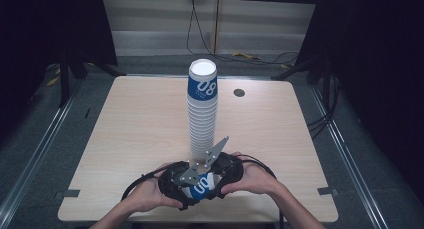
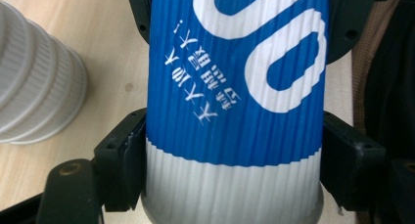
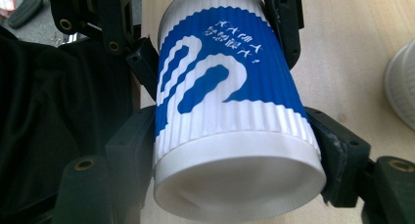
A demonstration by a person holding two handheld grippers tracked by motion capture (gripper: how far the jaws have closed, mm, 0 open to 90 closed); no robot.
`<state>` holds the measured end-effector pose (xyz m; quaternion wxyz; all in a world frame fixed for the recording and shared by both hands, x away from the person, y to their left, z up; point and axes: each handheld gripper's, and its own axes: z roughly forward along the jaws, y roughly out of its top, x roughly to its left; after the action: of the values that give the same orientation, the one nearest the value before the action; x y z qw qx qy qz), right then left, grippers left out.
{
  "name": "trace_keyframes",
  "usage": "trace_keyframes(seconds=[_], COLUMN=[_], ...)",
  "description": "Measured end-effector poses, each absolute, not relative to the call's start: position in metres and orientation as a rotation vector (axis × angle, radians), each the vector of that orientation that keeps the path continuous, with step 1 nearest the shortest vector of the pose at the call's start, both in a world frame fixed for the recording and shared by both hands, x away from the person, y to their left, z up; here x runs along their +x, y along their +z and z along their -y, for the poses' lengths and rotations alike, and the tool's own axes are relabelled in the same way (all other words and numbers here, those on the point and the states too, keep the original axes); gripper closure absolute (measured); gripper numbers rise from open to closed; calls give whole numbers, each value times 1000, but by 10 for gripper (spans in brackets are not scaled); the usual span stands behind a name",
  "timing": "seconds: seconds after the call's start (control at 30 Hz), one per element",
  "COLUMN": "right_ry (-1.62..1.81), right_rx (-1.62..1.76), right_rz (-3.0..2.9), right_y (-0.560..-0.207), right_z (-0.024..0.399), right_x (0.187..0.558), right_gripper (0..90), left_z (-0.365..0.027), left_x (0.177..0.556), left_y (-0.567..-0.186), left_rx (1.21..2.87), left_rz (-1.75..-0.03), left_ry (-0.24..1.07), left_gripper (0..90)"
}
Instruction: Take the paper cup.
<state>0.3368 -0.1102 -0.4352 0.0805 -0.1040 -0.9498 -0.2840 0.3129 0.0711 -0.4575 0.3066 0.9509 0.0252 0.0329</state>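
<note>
Item: one blue-and-white ribbed paper cup (image 1: pixel 201 185), lying on its side at the near edge of the bench (image 1: pixel 135 134), pinched by the left gripper (image 1: pixel 181 188) near its base and by the right gripper (image 1: pixel 216 178) near its rim, the pads of both pressed against its sides. Adjacent stock: a tall upright stack of cups (image 1: pixel 202 114), standing at mid-bench just behind the grippers, its top cup bearing the same blue band.
</note>
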Motion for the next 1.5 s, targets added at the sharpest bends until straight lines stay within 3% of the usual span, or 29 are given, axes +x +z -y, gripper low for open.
trace_keyframes(seconds=[0.23, 0.6, 0.97, 1.5], right_ry=[-865, -868, -991, -1373], right_rx=[-328, -389, -539, -688], right_rz=[2851, 2917, 2874, 2732], right_y=[-432, -431, -435, -444], right_z=[114, 119, 142, 172], right_x=[336, 334, 335, 332], right_gripper=[297, 298, 297, 296], left_z=[-77, -98, -135, -149], left_x=[313, 318, 337, 340], left_y=[-456, -446, -435, -433], left_rx=[2471, 2318, 2085, 1933], left_rz=[-35, -142, -345, -417], left_ry=[136, 180, 114, 92], left_gripper=[203, 161, 159, 162])
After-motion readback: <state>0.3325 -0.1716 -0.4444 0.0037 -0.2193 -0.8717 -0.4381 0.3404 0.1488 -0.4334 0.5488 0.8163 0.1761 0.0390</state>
